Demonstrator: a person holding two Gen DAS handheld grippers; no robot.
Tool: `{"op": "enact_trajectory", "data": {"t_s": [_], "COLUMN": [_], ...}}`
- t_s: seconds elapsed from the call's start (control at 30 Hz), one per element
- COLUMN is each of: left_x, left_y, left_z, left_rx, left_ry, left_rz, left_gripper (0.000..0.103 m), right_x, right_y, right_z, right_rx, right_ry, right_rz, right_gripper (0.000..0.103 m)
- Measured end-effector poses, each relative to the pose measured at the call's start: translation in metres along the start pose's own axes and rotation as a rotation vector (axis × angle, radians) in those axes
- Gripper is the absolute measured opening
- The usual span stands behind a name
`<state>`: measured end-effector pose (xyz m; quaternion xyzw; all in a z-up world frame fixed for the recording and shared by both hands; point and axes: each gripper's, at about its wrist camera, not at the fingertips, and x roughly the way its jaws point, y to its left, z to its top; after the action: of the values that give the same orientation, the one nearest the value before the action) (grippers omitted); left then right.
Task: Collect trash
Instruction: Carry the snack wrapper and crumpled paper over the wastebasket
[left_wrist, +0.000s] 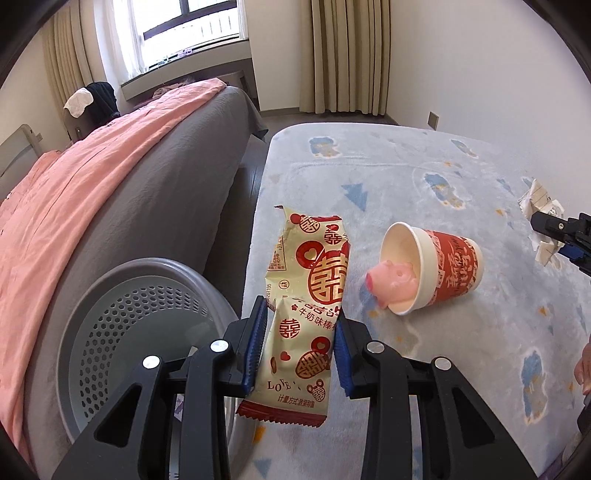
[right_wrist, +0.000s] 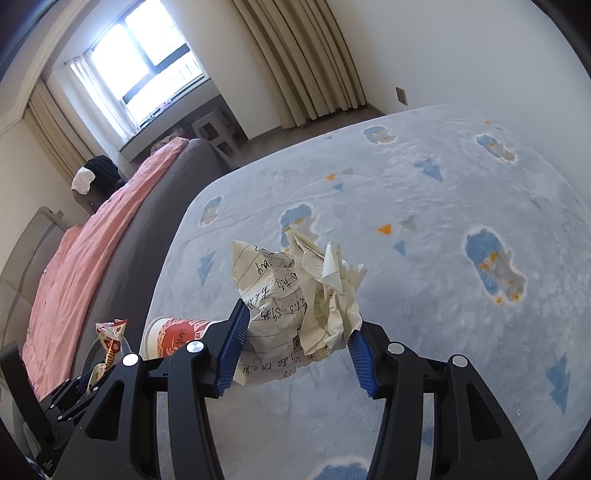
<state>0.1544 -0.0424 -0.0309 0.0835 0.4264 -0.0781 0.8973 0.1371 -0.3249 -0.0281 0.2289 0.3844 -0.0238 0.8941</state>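
Note:
My left gripper (left_wrist: 300, 314) is shut on a cream and red snack wrapper (left_wrist: 308, 295) and holds it above the rug, just right of a grey perforated bin (left_wrist: 122, 332). My right gripper (right_wrist: 299, 317) is shut on a crumpled lined paper (right_wrist: 295, 295) and holds it over the rug. The paper and right gripper also show at the right edge of the left wrist view (left_wrist: 543, 221). A red and white paper cup (left_wrist: 432, 269) lies on its side on the rug with a pink pig toy (left_wrist: 393, 282) in its mouth. The cup also shows in the right wrist view (right_wrist: 173, 334).
A pale blue patterned rug (left_wrist: 424, 177) covers the floor. A grey bed with a pink blanket (left_wrist: 92, 177) runs along the left. A window and beige curtains (left_wrist: 343, 55) stand at the far wall. A white stool (right_wrist: 218, 129) sits by the window.

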Motion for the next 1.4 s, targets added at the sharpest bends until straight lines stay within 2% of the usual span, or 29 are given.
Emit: {"op": "enact_trajectory", "data": {"t_s": [0.3, 0.63, 0.93, 1.4], "left_x": [-0.036, -0.051, -0.056, -0.059], "left_y": [0.023, 0.067, 0.111, 0.193], "left_z": [-0.018, -0.042, -0.059, -0.086], "left_rx": [-0.012, -0.050, -0.097, -0.245], "left_ry": [-0.045, -0.083, -0.112, -0.114], "left_rz": [0.017, 0.056, 0.102, 0.167], "left_gripper": [0.033, 0.033, 0.033, 0.033], "right_x": [-0.008, -0.026, -0.026, -0.005], "right_y": [0.019, 0.045, 0.099, 0.206], "right_z": [-0.021, -0.054, -0.087, -0.120], "right_rx": [-0.025, -0.069, -0.192, -0.336], "right_ry": [-0.005, -0.016, 0.017, 0.084], "right_rz": [0.014, 0.036, 0.047, 0.148], "right_gripper": [0.051, 0.051, 0.051, 0.051]}}
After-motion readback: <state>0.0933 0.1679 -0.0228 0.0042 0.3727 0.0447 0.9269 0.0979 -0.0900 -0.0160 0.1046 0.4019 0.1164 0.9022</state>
